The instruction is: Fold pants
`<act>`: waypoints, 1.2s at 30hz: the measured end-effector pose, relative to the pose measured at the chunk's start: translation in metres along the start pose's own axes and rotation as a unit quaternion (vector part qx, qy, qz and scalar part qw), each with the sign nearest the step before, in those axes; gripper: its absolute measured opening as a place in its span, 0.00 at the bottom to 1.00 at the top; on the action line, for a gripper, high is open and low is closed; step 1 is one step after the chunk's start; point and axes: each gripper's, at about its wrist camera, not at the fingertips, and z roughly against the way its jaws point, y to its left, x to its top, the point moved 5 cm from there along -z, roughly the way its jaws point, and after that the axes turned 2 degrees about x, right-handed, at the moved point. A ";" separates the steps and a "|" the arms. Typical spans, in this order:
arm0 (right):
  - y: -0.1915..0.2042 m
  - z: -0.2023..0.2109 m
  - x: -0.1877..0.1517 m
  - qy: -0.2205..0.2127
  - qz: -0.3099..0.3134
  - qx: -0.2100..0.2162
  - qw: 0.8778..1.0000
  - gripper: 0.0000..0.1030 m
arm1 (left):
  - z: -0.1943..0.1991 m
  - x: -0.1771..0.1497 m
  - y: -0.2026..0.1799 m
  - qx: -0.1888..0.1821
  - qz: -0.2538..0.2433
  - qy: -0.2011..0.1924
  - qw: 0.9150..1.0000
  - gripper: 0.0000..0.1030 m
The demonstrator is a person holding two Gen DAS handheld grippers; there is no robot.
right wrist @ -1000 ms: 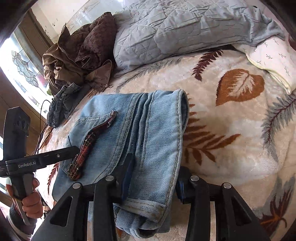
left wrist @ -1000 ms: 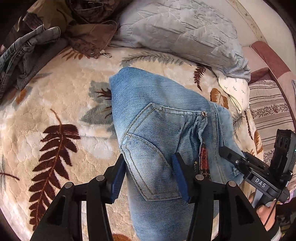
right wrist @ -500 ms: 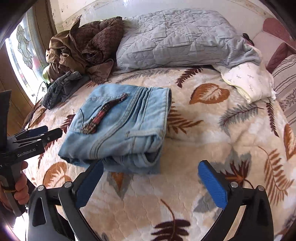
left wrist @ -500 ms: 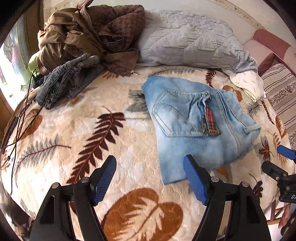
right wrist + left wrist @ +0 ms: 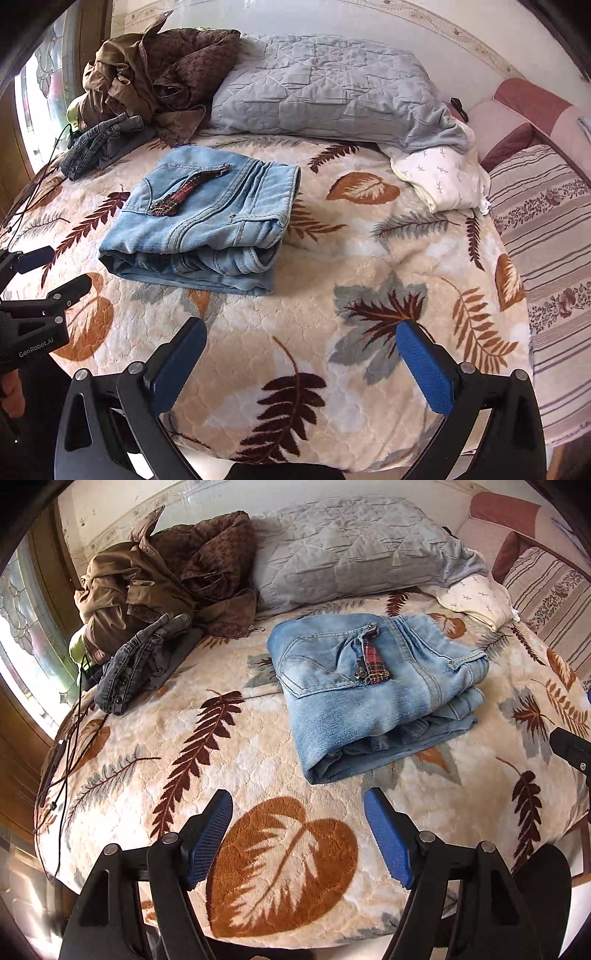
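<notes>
Light blue jeans [image 5: 373, 690] lie folded in a compact stack on the leaf-patterned blanket, a back pocket and a red plaid tab on top; they also show in the right wrist view [image 5: 207, 218]. My left gripper [image 5: 297, 834] is open and empty, held above the blanket's near edge, well short of the jeans. My right gripper [image 5: 301, 363] is open wide and empty, also back from the jeans, which lie to its upper left. The left gripper shows in the right wrist view [image 5: 48, 273] at the left edge.
A grey quilted pillow [image 5: 325, 85] and a small white pillow [image 5: 439, 177] lie at the head of the bed. A brown jacket [image 5: 159, 576] and dark grey jeans [image 5: 140, 661] are piled at the back left. A cable [image 5: 66, 738] trails over the left edge. A striped cushion [image 5: 546, 236] lies at right.
Both grippers have let go of the jeans, opened wide and drawn back toward the near edge of the bed. The jeans stay folded where they were put.
</notes>
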 end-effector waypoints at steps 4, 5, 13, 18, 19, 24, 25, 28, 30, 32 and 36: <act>-0.002 0.008 -0.003 -0.007 0.010 -0.003 1.000 1.00 | 0.007 -0.003 -0.006 -0.023 -0.003 0.003 1.000 0.71; -0.002 0.009 -0.005 -0.007 0.010 -0.002 1.000 1.00 | 0.008 -0.003 -0.007 -0.028 -0.001 0.005 1.000 0.71; -0.009 0.010 -0.020 0.000 0.003 0.000 1.000 1.00 | 0.010 -0.004 -0.008 -0.038 -0.003 0.008 0.999 0.71; -0.014 0.008 -0.026 0.007 -0.008 0.006 1.000 1.00 | 0.010 -0.001 -0.011 -0.048 -0.007 0.006 0.999 0.71; -0.015 0.007 -0.026 0.008 -0.009 0.005 1.000 1.00 | 0.010 -0.001 -0.012 -0.052 -0.007 0.005 0.999 0.71; -0.017 0.005 -0.028 0.013 -0.015 0.003 1.000 1.00 | 0.016 0.002 -0.016 -0.066 -0.007 0.000 0.998 0.71; -0.017 0.005 -0.029 0.014 -0.015 0.003 1.000 1.00 | 0.017 0.003 -0.017 -0.068 -0.007 0.000 0.998 0.71; -0.018 0.004 -0.029 0.015 -0.015 0.001 1.000 1.00 | 0.019 0.005 -0.019 -0.075 -0.006 -0.002 0.997 0.71; -0.019 0.003 -0.028 0.016 -0.013 -0.001 1.000 1.00 | 0.021 0.006 -0.021 -0.077 -0.010 -0.005 0.997 0.71; -0.020 0.003 -0.028 0.016 -0.012 -0.003 1.000 1.00 | 0.024 0.008 -0.023 -0.079 -0.011 -0.007 0.997 0.71; -0.022 0.002 -0.028 0.016 -0.012 -0.006 1.000 1.00 | 0.028 0.010 -0.027 -0.082 -0.011 -0.011 0.997 0.71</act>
